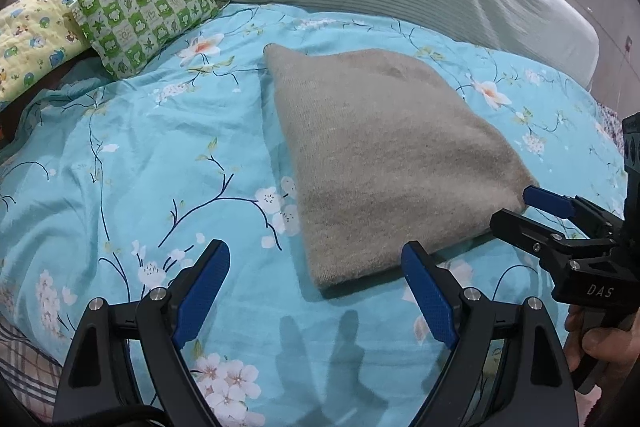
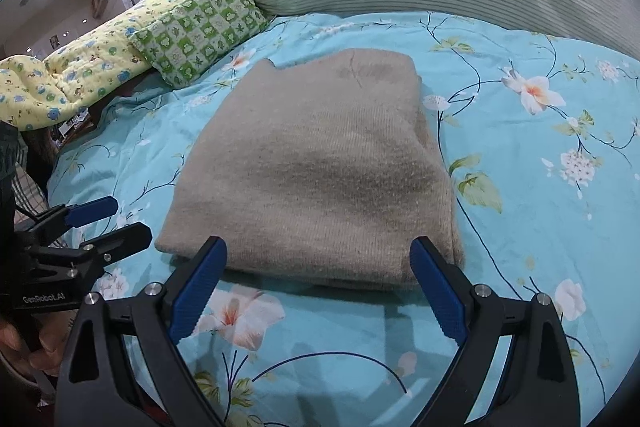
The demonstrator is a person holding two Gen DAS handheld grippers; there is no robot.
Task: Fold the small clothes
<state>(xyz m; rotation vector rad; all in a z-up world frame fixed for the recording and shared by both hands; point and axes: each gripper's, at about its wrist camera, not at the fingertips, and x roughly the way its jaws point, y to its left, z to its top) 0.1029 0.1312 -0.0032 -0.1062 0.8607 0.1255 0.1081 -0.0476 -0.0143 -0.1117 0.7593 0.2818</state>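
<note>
One folded beige knit garment (image 2: pixel 316 171) lies on the blue floral bed cover (image 2: pixel 520 227). Two grippers hover near its front edge: the right gripper (image 2: pixel 318 287) at 6 o'clock of it, fingers spread and empty; the left gripper (image 1: pixel 316 291) at about 7 o'clock, likewise released. Two patterned pillows, one green-checked (image 1: pixel 144 15) and one yellow (image 1: pixel 36 23), lie at 10 o'clock.

Both wrist cameras look forward and down over the bed (image 1: pixel 120 155) from close above. The left view sits left of the folded beige sweater (image 1: pixel 384 163), the right view straight before it (image 2: pixel 320 167). Both share the sweater, the green checked pillow (image 1: pixel 144 15) and each other's hand-held gripper.
</note>
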